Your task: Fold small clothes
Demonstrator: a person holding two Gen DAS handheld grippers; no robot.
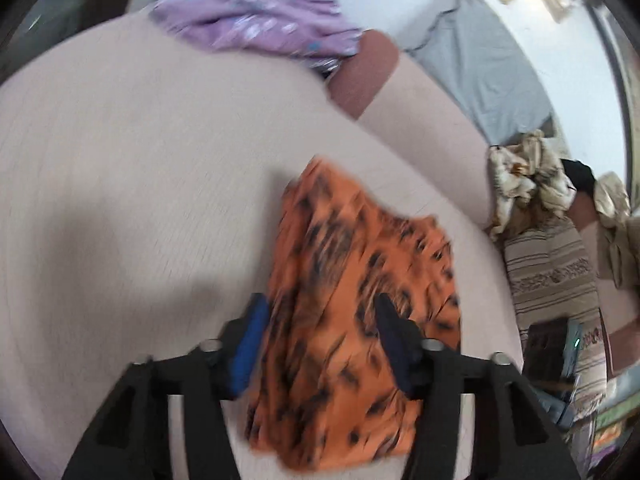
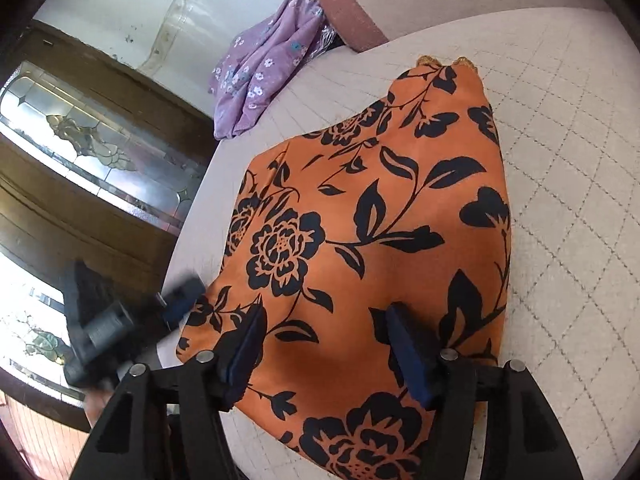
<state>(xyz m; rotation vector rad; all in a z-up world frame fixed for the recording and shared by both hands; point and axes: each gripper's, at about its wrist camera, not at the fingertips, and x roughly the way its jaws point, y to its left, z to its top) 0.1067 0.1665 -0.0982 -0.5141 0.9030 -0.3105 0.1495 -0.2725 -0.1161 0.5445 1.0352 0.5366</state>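
Here the right gripper [image 2: 322, 344] stands with its jaws apart directly over the near end of the orange cloth [image 2: 372, 240], the black-flowered fabric filling the gap between the two pads and running out past them; nothing is pinched, and whether the pads touch the cloth cannot be told. The left gripper [image 1: 316, 334], also spread open, hangs over the same cloth [image 1: 352, 320] in its own blurred view, with the fabric between and below its fingers. From the right wrist that left gripper [image 2: 132, 316] shows just off the cloth's near left corner. The cloth lies flat on the pale quilted surface [image 2: 560, 184], narrowing toward its far end. Beyond it, well apart, a purple garment [image 2: 260, 76] sits crumpled at the surface's far edge beside a pinkish bolster [image 2: 348, 8].
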